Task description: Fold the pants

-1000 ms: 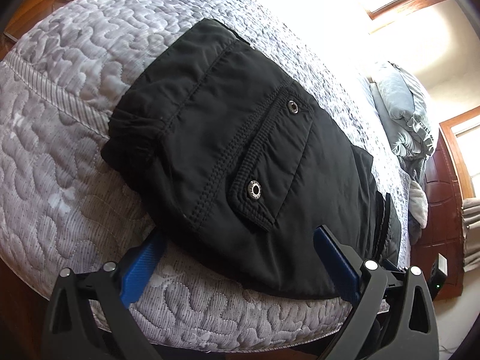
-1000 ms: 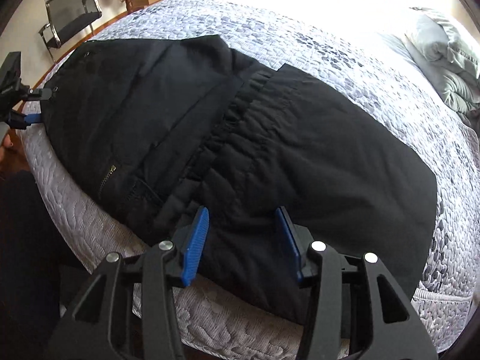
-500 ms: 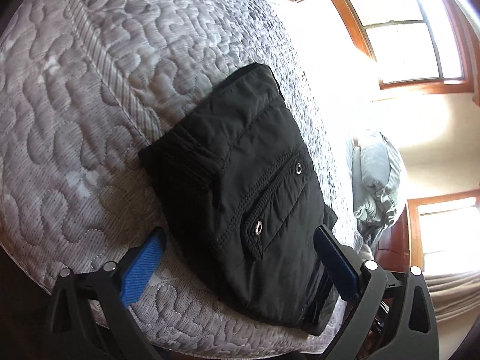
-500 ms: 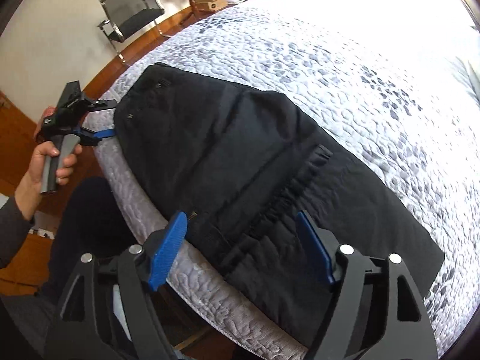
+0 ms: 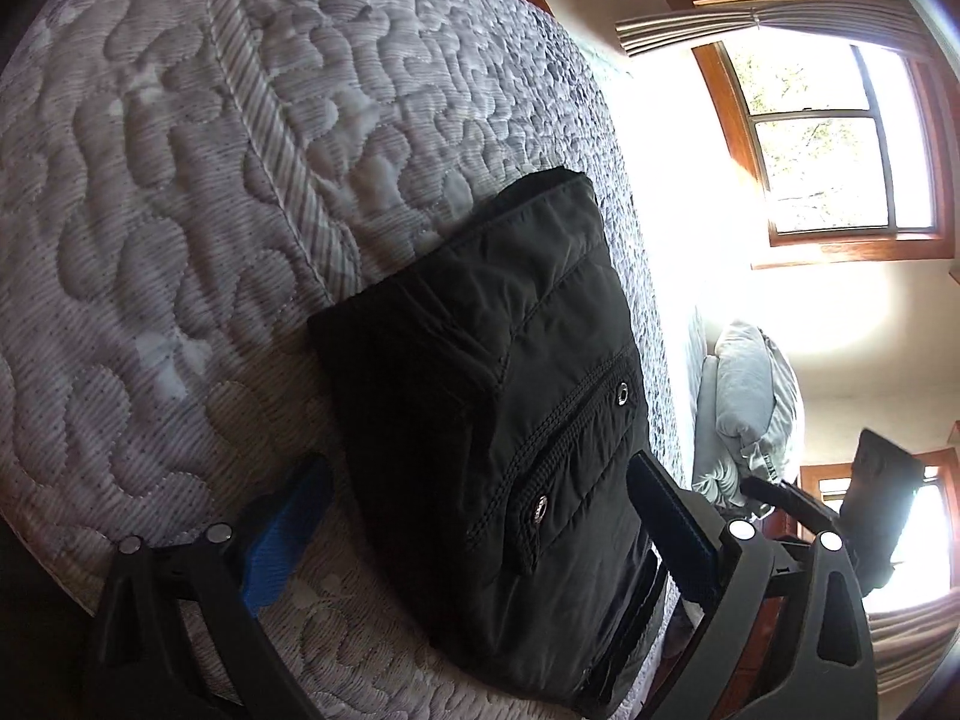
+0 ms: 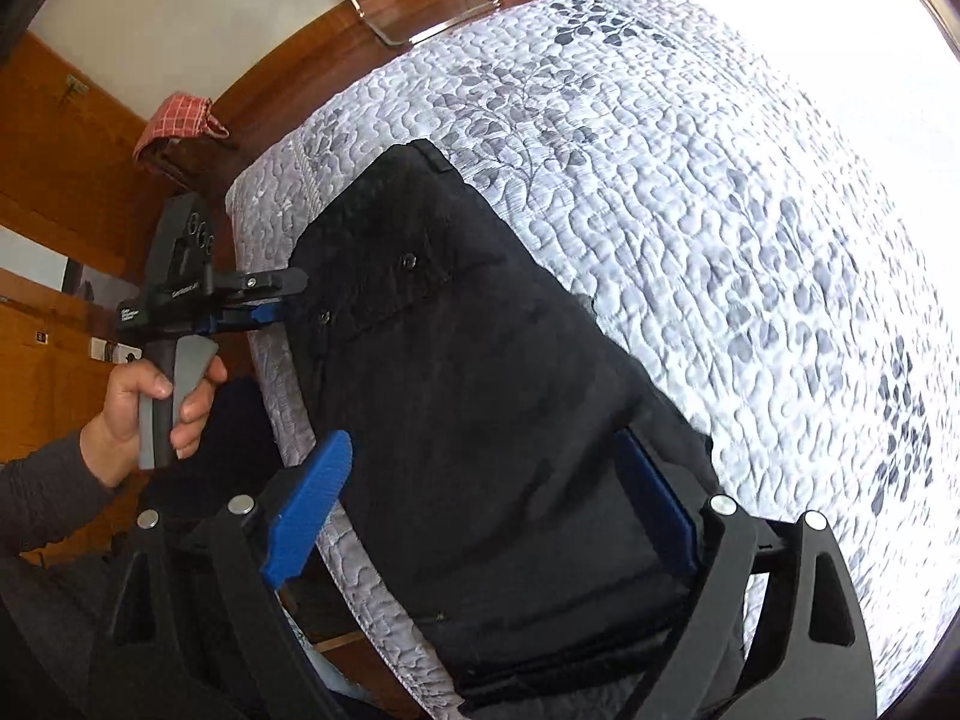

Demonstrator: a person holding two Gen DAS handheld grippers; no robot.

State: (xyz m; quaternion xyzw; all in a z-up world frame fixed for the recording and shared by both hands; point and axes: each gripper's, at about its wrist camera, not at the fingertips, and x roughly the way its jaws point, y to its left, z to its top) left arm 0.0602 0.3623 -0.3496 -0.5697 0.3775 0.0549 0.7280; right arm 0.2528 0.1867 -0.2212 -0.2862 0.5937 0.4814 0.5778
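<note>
Lying folded, black pants (image 6: 480,396) — both grippers spread, empty; left gripper's (image 6: 282,300) label unreadable.

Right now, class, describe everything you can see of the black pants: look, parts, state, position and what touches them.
The black pants look like a matte woven synthetic, folded into a compact layered rectangle. A flap pocket with two metal snaps faces up. They lie flat near the edge of the grey quilted bed. Neither gripper visibly touches them.

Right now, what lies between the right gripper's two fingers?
The folded black pants, lying on the quilted bed, span the open right gripper; its pads press nothing. Right wrist view.
</note>
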